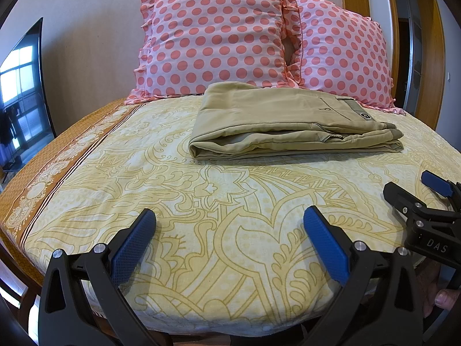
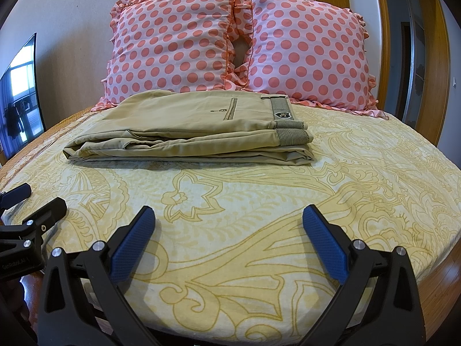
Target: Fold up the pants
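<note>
Left wrist view, left to right: a dark glossy screen stands against the wall at the far left, reflecting window panes. Beside it runs the bed, covered in a woven sheet of pale cream with mustard floral scrollwork and a brown ornamental border strip along its left edge. Two plump square pillows, the left pillow and the right pillow, lean upright at the head of the bed; both are pink with coral polka dots and ruffled edges. The pants, smooth khaki cotton, lie folded into a flat rectangular stack just in front of the pillows, right of the bed's centre, with a buttoned welt pocket and a small dark badge on top. The left gripper is released: its black fingers stand wide apart, the blue textured pads holding nothing, low above the sheet. The right gripper enters at the right edge, also spread apart and free of cloth.

Right wrist view: the left gripper shows at the left edge. The pants lie left of centre, well apart from the right gripper, whose blue pads are spread wide over the sheet. A striped ribbed waistband marks the stack's right end.
</note>
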